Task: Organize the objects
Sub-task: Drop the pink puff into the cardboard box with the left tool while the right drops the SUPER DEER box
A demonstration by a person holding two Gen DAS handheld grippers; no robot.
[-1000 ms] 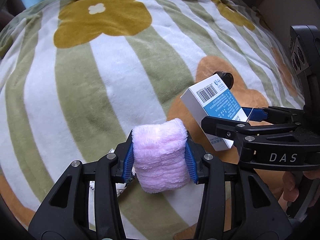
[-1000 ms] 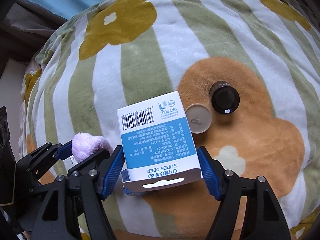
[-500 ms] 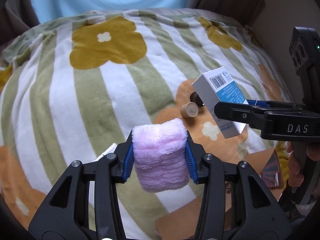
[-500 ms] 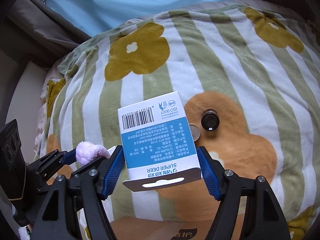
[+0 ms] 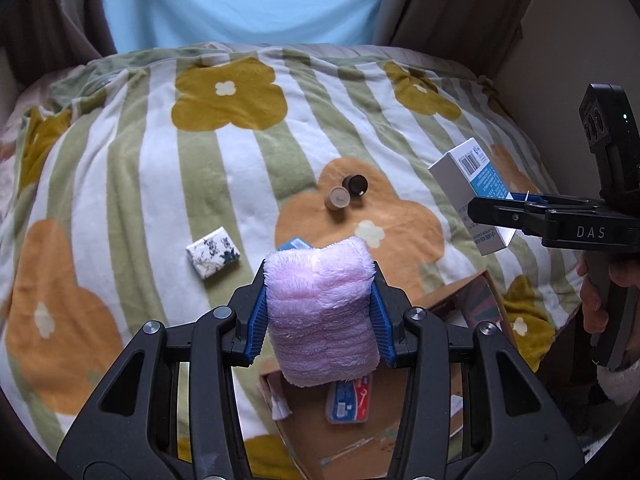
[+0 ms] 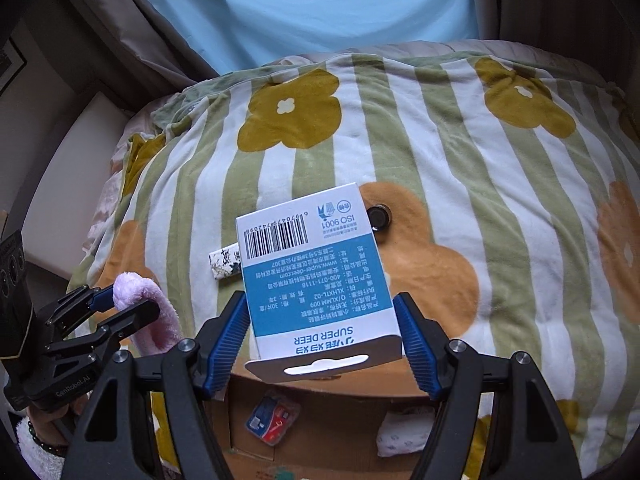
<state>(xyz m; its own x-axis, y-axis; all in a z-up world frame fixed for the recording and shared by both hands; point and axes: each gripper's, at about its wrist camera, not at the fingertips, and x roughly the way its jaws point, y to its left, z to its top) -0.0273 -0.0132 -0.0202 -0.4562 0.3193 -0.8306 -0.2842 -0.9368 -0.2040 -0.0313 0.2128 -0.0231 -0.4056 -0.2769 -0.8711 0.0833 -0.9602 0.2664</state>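
My left gripper (image 5: 318, 320) is shut on a folded pink fluffy towel (image 5: 322, 312), held above the near edge of an open cardboard box (image 5: 344, 436). My right gripper (image 6: 322, 336) is shut on a white and blue Super Deer box (image 6: 312, 272), also raised over the cardboard box (image 6: 320, 420). The box in the right gripper shows at the right of the left wrist view (image 5: 472, 188). The towel shows at the left of the right wrist view (image 6: 148, 312).
On the flowered striped blanket (image 5: 140, 160) lie a small floral-print box (image 5: 213, 252), a beige round lid (image 5: 340, 198) and a dark jar (image 5: 356, 185). In the cardboard box lie a red and blue packet (image 6: 272, 420) and a white packet (image 6: 404, 436).
Both grippers have lifted and pulled back from the blanket with their objects. The cardboard box has come into view below them, and the floral box and jars look farther away.
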